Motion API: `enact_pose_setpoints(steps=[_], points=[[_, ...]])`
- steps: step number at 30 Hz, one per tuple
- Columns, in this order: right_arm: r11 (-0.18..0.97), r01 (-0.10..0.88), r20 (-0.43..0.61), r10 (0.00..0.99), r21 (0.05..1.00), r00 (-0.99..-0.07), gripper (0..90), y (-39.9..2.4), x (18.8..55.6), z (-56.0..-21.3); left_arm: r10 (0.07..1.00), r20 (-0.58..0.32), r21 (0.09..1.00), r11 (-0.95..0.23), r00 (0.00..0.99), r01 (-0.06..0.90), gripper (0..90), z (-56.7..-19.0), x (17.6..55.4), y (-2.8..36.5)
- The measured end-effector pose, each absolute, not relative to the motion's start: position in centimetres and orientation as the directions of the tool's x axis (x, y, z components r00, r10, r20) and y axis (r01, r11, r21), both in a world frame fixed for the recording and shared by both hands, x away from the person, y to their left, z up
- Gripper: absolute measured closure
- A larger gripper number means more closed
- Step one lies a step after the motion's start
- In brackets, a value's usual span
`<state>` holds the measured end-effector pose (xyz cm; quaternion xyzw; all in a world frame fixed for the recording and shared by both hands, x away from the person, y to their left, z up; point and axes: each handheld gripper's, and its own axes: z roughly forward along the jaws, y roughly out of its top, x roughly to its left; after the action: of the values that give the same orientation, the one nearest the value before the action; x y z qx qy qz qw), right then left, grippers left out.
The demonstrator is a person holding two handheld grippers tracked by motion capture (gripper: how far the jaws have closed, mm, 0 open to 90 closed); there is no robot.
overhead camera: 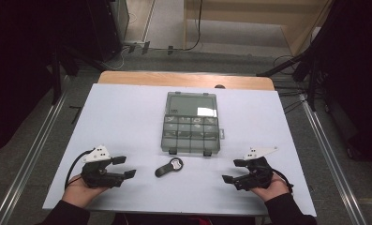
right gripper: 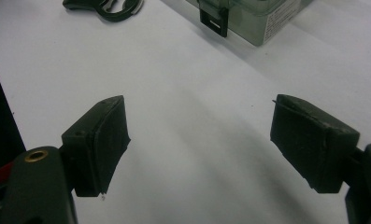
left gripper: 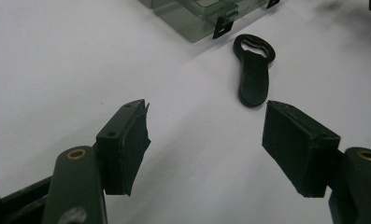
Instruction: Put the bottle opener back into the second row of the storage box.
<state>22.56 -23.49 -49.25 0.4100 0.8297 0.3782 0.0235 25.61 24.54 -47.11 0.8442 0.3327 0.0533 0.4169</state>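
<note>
Opener (overhead camera: 169, 167), black, bottle type, is lying flat near the counter's (overhead camera: 127, 122) front edge, just before the shut translucent compartment box (overhead camera: 191, 123). Left claw (overhead camera: 124, 168) is hovering at the front-left corner, jaws spread wide, gripping nothing; right claw (overhead camera: 232, 170), front-right, likewise spread and empty. Step judged: approach not yet begun. Next move is calling for one claw lowering astride the opener's handle.

left tool (overhead camera: 123, 167) | black, white plate | dark sleeves (brass screws)
</note>
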Motion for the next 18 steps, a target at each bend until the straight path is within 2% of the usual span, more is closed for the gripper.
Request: enact_pose_setpoints(steps=[18], points=[[0.390, 0.658, 0.283, 0.678, 0.644, -0.678, 22.4, -23.46, 22.69, -49.40, 0.605, -0.179, 0.735, -0.442, 0.776, 0.514, 31.3, -47.19, 25.63, 24.49]])
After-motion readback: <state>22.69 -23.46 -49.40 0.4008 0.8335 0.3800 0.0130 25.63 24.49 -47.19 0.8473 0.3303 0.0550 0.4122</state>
